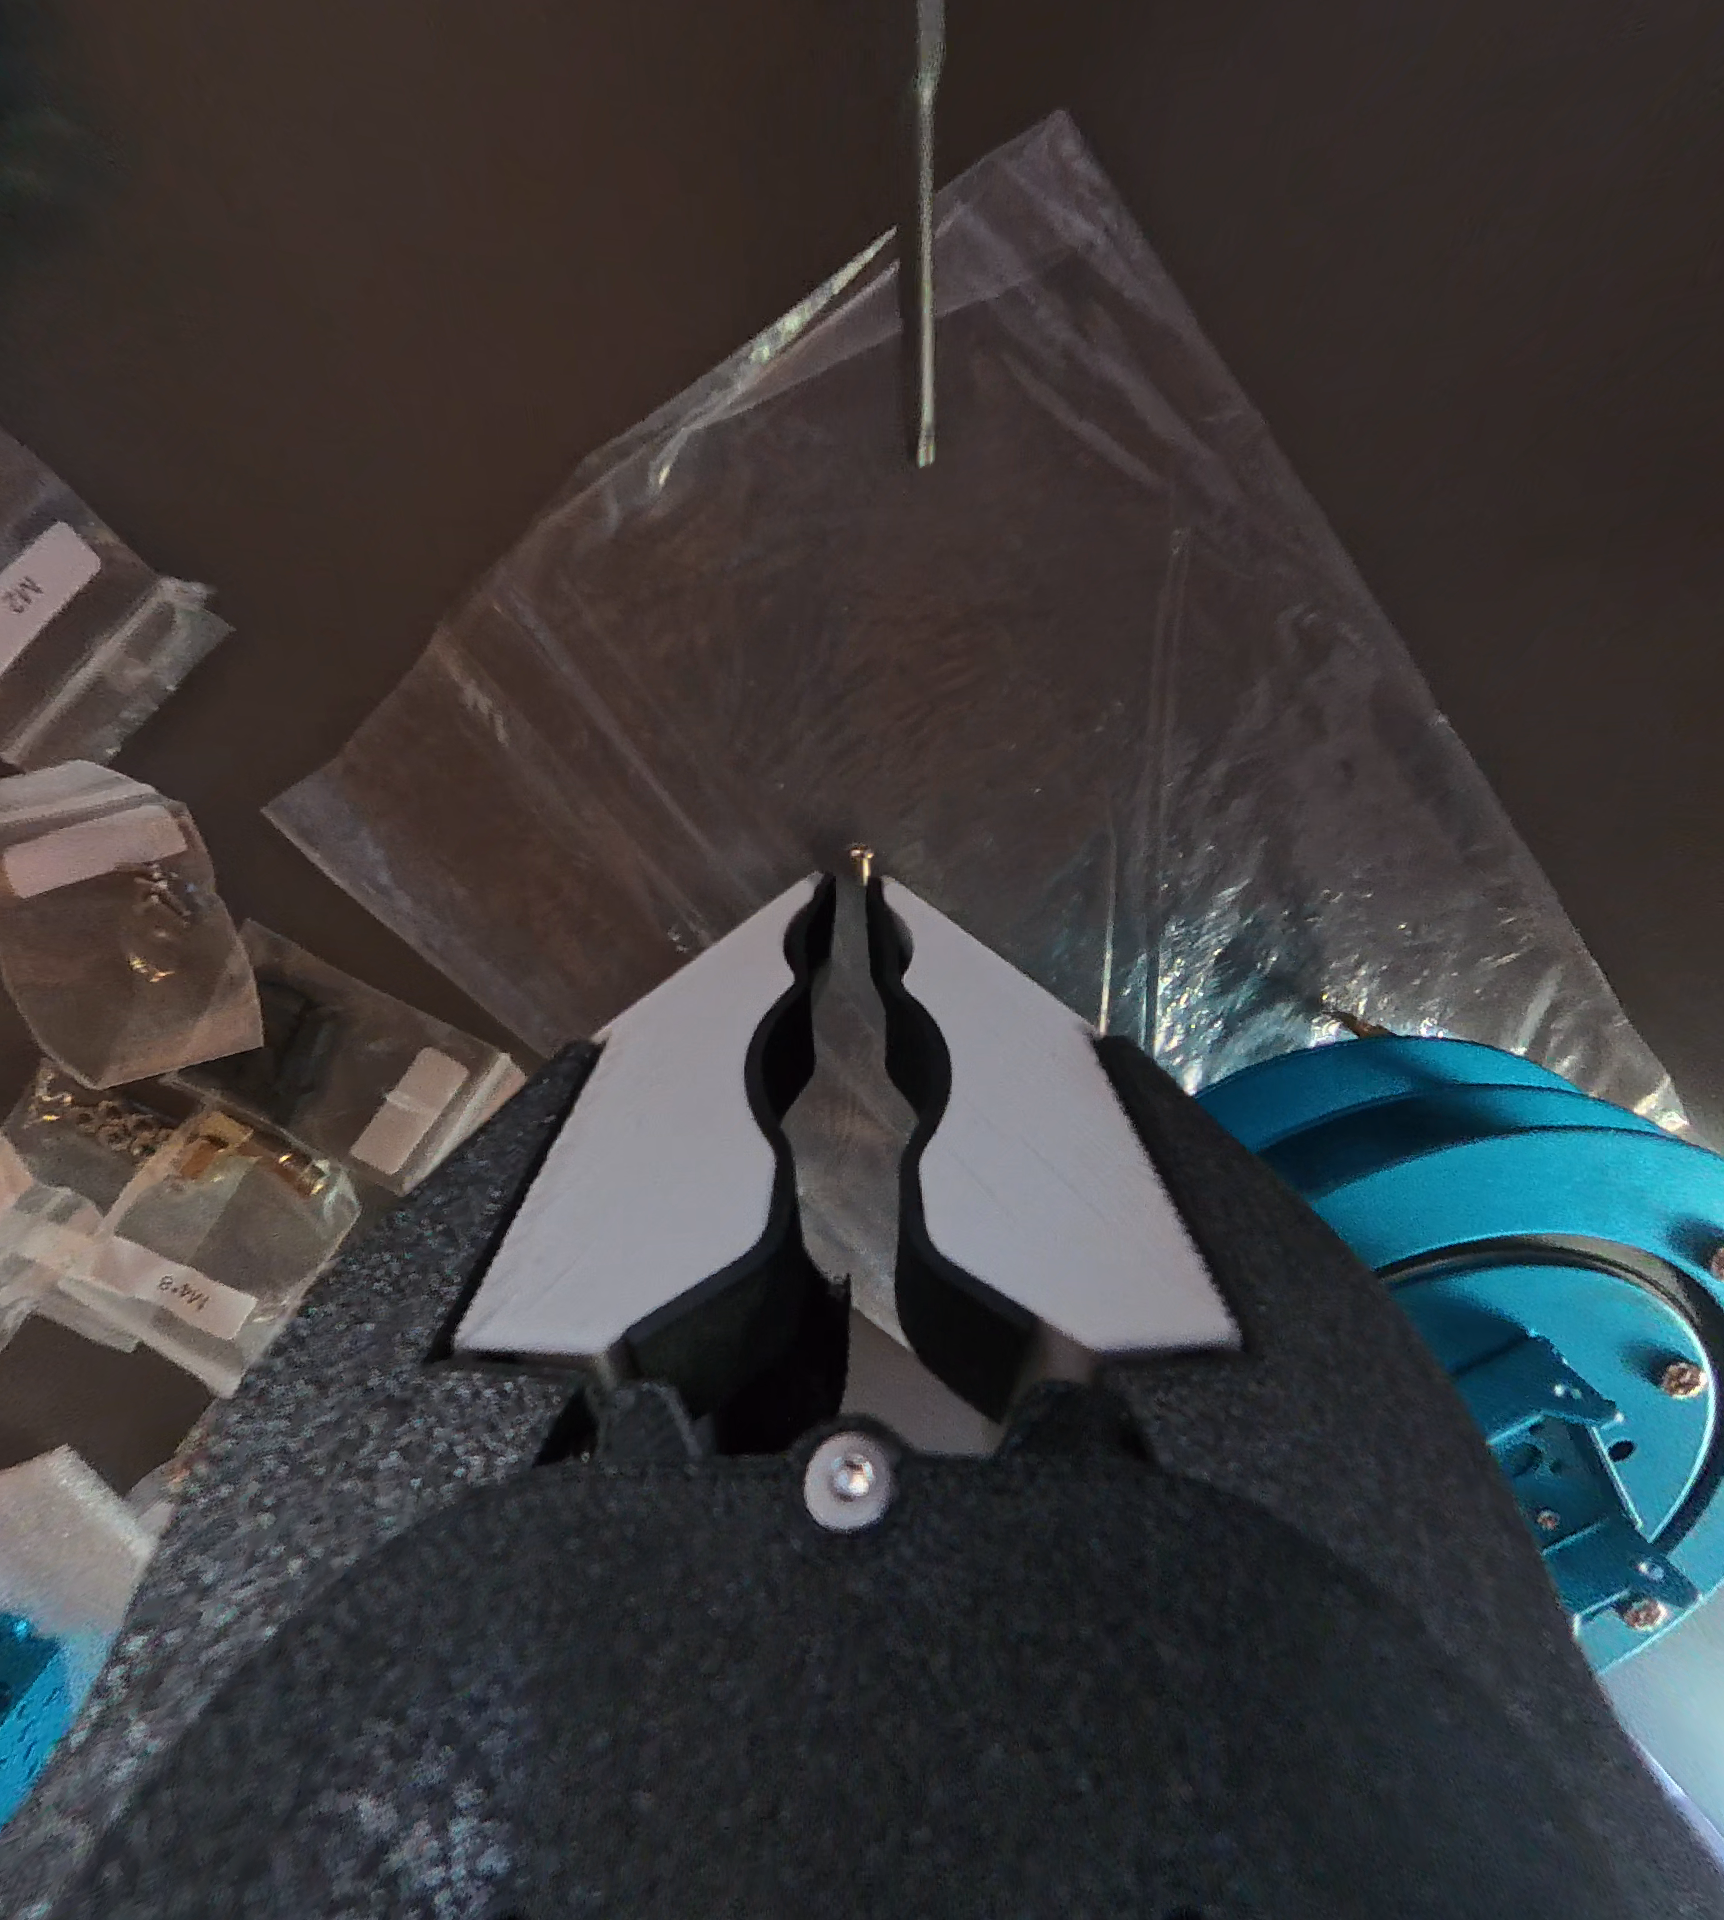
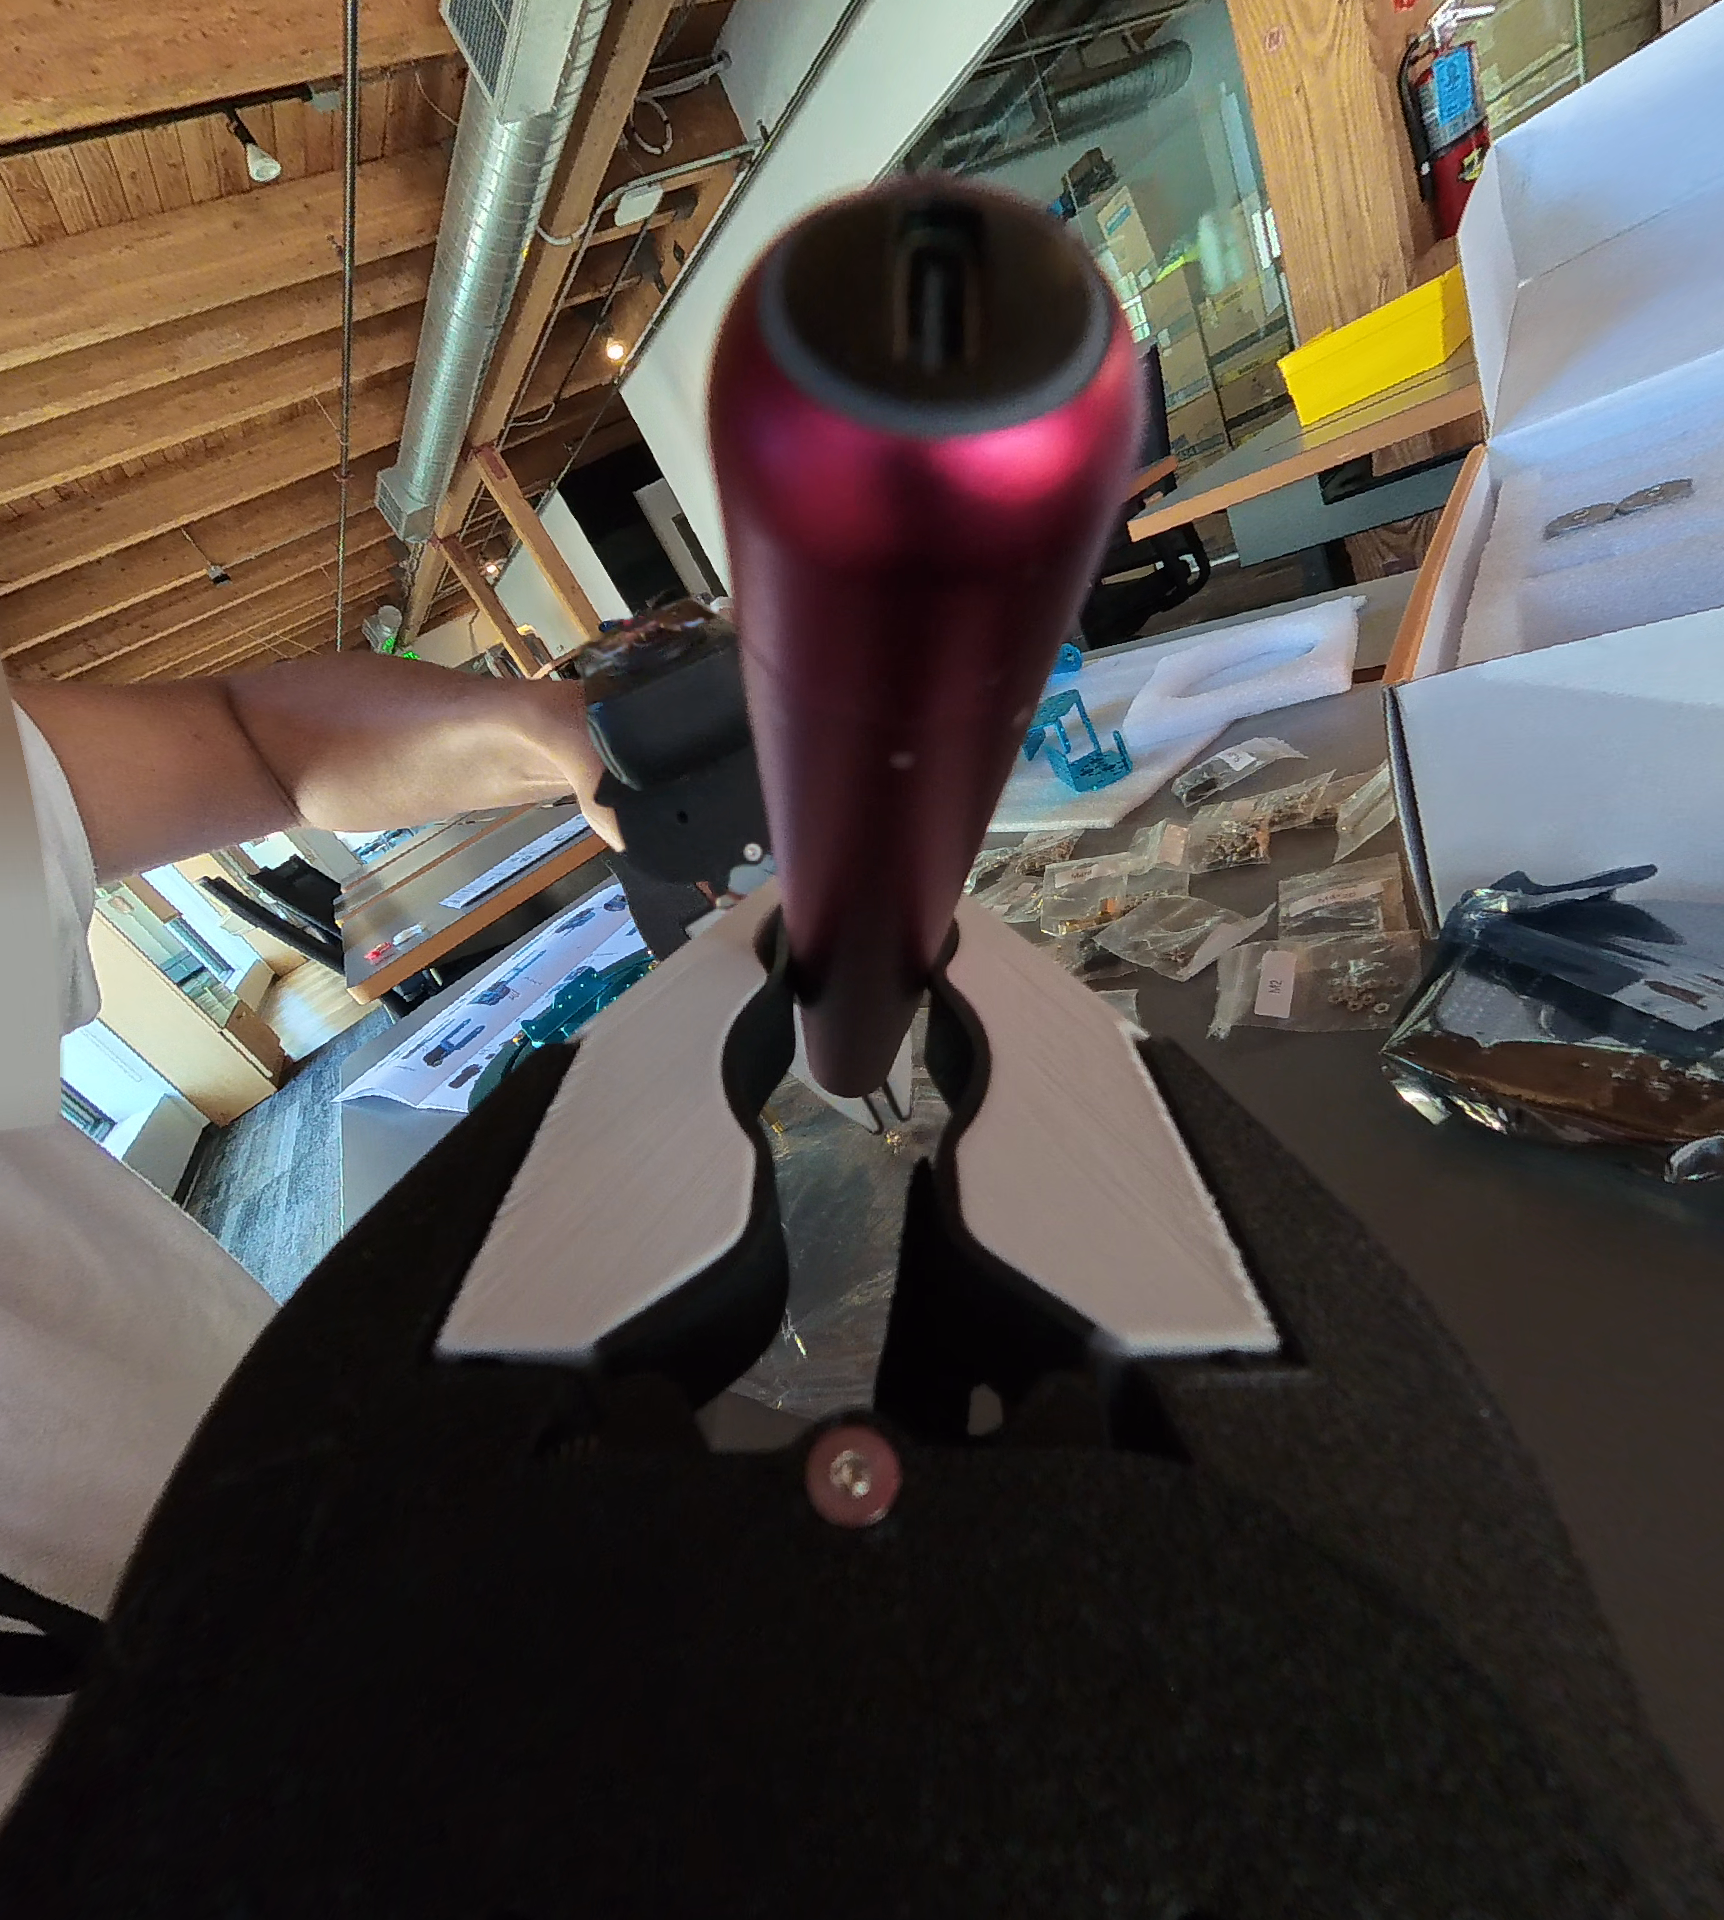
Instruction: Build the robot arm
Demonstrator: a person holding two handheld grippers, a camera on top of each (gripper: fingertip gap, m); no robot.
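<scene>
The left gripper [image 1: 850,883] is pinched nearly closed on one small screw [image 1: 856,856], whose head sticks out just past the fingertips. Under it lies one large clear plastic bag [image 1: 993,665], flat on the dark table [image 1: 318,312]. One thin metal shaft [image 1: 920,229] hangs down from above, its tip over the bag and apart from the screw. To the right sits one blue metal disc [image 1: 1523,1226] with four screws showing on its rim. To the left are about six small clear bags of hardware [image 1: 110,914].

The right gripper [image 2: 863,966] is clamped around one magenta screwdriver handle [image 2: 899,623], which stands upright between its fingers. Beyond it, a person's arm [image 2: 338,748] holds the other gripper. Further right lie more small hardware bags [image 2: 1242,914], one silvery foil bag [image 2: 1606,1049] and one white box [image 2: 1606,779].
</scene>
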